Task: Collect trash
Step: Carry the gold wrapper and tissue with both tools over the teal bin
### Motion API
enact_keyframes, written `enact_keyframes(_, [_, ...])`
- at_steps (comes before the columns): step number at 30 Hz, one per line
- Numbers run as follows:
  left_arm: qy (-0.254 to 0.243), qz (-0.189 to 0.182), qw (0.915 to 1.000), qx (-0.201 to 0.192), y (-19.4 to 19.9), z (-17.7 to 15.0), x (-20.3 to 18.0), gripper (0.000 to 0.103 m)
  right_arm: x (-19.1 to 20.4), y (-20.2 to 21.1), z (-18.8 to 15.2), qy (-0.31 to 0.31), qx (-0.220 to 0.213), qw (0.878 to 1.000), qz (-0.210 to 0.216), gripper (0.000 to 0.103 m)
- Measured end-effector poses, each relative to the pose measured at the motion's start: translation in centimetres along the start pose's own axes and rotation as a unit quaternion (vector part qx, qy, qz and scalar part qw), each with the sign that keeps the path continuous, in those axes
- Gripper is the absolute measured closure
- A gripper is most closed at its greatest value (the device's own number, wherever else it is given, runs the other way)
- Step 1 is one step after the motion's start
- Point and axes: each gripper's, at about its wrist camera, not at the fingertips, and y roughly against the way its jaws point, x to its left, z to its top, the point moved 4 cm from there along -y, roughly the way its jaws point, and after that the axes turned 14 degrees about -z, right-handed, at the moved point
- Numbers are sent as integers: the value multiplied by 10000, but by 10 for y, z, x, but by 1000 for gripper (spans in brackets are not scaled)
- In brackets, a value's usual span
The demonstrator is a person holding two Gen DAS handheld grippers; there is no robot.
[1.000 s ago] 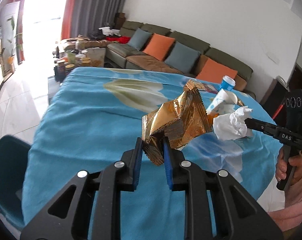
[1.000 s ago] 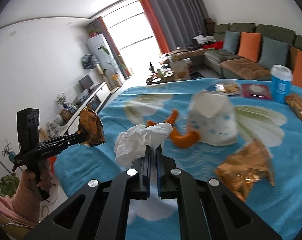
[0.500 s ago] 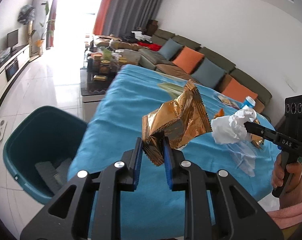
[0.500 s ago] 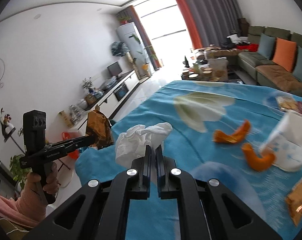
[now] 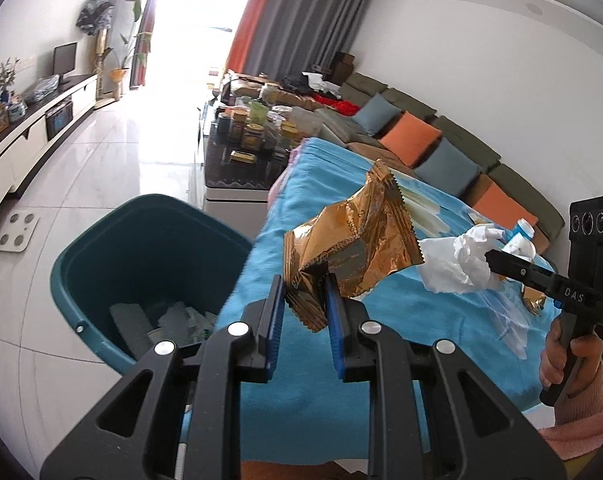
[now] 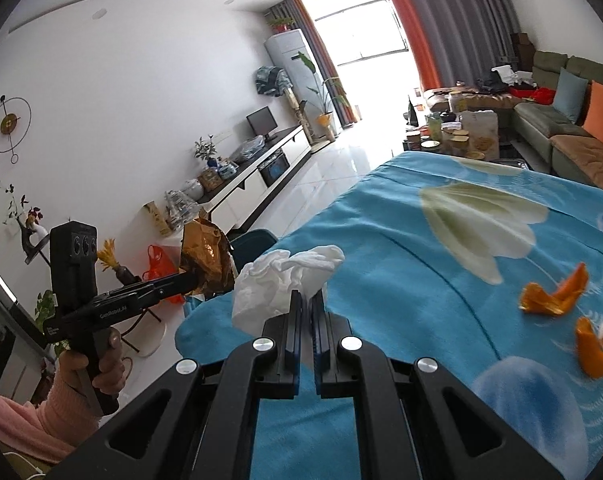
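My left gripper [image 5: 301, 300] is shut on a crumpled gold foil wrapper [image 5: 353, 248] and holds it in the air over the left edge of the blue-clothed table [image 5: 381, 320], beside a teal trash bin [image 5: 101, 248] on the floor that holds some trash. My right gripper [image 6: 306, 300] is shut on a crumpled white tissue [image 6: 285, 280] above the table. It also shows in the left wrist view [image 5: 491, 262] with the tissue [image 5: 457, 264]. The left gripper [image 6: 195, 276] and the wrapper [image 6: 205, 256] show in the right wrist view.
Orange peels [image 6: 553, 296] lie on the table at the right. A blue-capped cup [image 5: 521, 240] and another gold wrapper [image 5: 535, 304] sit behind the right gripper. A cluttered coffee table [image 5: 245, 152], a sofa [image 5: 441, 152] and a TV cabinet [image 5: 29, 144] surround the tiled floor.
Both grippers have swung left with their loads, away from the table's middle. The teal bin has come fully into the left wrist view, close below the wrapper.
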Motion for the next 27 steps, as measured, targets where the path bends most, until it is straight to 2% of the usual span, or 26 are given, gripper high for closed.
enact_keyframes(15, [320, 563, 9977, -203, 23, 0, 40, 82, 40, -40, 20, 253, 175, 9989, 364, 99])
enact_keyframes(27, [636, 950, 9932, -240, 34, -3, 75, 81, 79, -68, 35, 651, 244, 9966, 437, 99])
